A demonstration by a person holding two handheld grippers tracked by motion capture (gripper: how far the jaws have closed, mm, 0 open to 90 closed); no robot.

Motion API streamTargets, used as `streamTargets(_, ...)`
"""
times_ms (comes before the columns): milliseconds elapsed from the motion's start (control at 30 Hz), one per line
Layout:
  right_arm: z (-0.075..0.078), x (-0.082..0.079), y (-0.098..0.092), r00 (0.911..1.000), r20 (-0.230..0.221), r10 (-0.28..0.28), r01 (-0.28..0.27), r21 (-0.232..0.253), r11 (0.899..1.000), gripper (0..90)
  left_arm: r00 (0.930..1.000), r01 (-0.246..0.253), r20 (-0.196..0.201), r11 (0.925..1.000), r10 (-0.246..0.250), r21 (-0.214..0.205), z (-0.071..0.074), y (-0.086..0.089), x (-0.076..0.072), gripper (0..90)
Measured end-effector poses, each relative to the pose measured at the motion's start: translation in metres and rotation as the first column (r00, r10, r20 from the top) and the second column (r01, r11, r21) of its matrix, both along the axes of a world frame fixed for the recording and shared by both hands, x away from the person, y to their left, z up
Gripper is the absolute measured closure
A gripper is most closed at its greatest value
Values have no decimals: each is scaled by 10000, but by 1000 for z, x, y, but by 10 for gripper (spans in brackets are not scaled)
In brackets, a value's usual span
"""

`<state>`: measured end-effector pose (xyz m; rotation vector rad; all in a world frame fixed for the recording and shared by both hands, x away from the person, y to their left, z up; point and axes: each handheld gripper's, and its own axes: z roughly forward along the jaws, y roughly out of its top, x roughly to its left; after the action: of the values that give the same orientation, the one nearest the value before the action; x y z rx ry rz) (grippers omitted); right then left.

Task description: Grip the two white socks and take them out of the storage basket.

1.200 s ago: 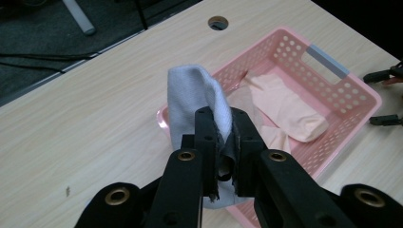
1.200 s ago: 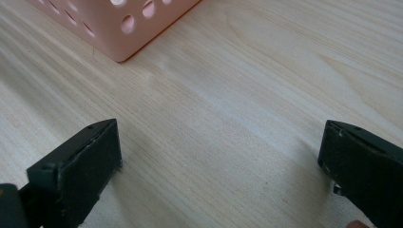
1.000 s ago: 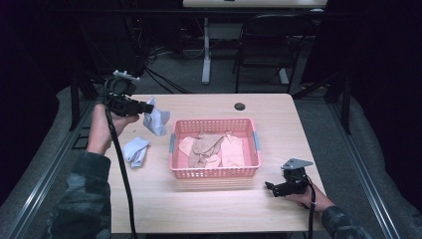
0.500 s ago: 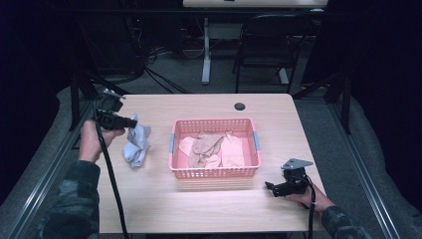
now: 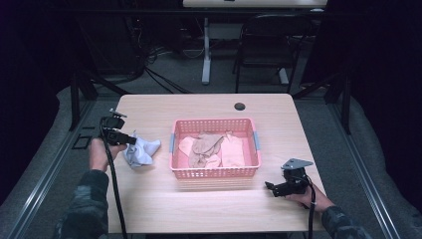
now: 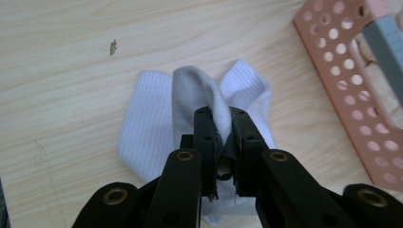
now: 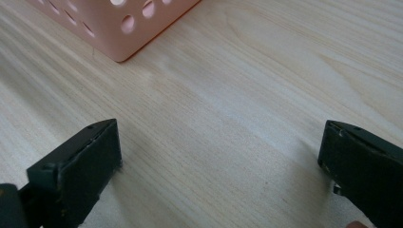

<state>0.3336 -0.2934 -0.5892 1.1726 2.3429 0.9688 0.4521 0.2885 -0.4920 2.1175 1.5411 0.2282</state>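
A white sock lies crumpled on the table just left of the pink basket. My left gripper is shut on a fold of it; in the left gripper view the white sock spreads flat on the wood while my left gripper pinches a raised grey-white ridge. Beige and pale pink garments fill the basket. My right gripper rests low at the table's front right, open, with bare wood between its jaws in the right gripper view.
The basket's perforated wall runs close on the right of the sock, and its corner lies ahead of the right gripper. A small black disc sits near the table's far edge. A chair and cables stand beyond the table.
My left gripper has come down and toward the left front with the sock, from held up above the table to laid on the wood. The right gripper has stayed put.
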Motion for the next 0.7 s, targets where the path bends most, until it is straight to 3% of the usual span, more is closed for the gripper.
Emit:
streamTargets(133,0,0,0,10000,3,0,0,-2,10000,0,9992,-270,-281,9996,274,130,-15,5,3,809)
streamTargets(200,0,0,0,10000,3,-1,1,-1,10000,0,9987,-367,-347,9993,369,86,-19,7,3,759)
streamTargets(333,0,0,0,10000,2,-5,5,-3,10000,0,9957,-920,104,9958,919,18,-16,12,-1,495)
streamTargets(467,0,0,0,10000,-5,-3,3,3,10000,0,9927,-1069,574,9943,1065,45,-6,15,-10,271)
streamTargets(567,0,0,0,10000,0,5,-5,12,10000,0,9882,-1145,1039,9934,1128,102,4,14,-20,187)
streamTargets(700,0,0,0,10000,-9,3,-3,19,10000,0,9868,-946,1337,9953,910,212,15,12,-33,153)
